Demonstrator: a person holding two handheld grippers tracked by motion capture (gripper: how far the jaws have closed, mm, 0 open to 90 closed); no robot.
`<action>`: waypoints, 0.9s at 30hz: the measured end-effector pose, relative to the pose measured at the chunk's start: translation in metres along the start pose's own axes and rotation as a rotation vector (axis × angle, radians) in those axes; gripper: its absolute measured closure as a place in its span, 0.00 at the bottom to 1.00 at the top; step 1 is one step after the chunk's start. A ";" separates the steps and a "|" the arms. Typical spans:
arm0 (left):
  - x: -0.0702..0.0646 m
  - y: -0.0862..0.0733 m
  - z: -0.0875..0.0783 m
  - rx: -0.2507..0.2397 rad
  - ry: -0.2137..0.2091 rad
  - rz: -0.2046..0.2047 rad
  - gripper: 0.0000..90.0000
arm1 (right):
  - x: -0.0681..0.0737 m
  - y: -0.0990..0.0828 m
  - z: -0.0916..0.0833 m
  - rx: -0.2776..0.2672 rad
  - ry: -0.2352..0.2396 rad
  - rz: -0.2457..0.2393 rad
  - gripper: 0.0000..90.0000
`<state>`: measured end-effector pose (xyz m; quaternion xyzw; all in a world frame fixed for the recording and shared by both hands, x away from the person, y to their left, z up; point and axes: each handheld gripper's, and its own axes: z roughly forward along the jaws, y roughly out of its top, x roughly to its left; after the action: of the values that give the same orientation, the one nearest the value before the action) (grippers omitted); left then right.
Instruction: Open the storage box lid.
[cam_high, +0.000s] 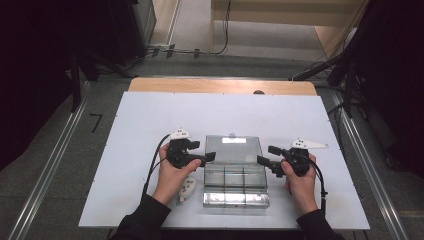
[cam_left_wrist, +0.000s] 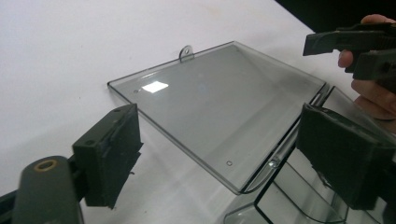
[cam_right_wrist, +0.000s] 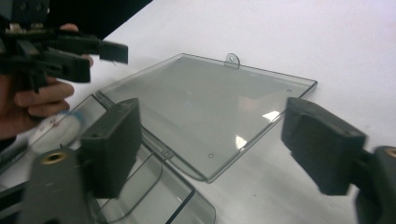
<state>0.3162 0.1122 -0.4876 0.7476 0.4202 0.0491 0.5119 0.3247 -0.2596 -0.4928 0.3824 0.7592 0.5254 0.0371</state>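
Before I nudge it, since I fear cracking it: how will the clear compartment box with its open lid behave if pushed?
The clear box looks like thin rigid plastic, so probably light and apt to slide on the smooth white table. Its lid, lying open and flat, may flex at the hinge. Its glossy walls likely make it slippery for jaws.

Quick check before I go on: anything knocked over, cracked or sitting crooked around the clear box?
Nothing stands out. The clear box sits square on the white table, its lid folded back flat, no cracks visible. Both grippers, left and right, are open at its sides. A small white object lies by the left hand.
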 end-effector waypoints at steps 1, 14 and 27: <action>-0.001 0.000 -0.001 -0.007 -0.016 0.005 0.13 | 0.001 0.000 -0.002 0.005 -0.021 -0.016 0.17; -0.012 -0.003 -0.016 -0.029 -0.073 0.086 0.01 | 0.009 -0.009 -0.038 -0.055 -0.056 -0.124 0.09; -0.021 -0.013 -0.026 -0.004 -0.088 0.115 0.00 | 0.008 -0.021 -0.069 -0.073 -0.155 -0.157 0.00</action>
<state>0.2820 0.1185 -0.4781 0.7710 0.3537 0.0464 0.5276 0.2765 -0.3111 -0.4766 0.3597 0.7619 0.5172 0.1505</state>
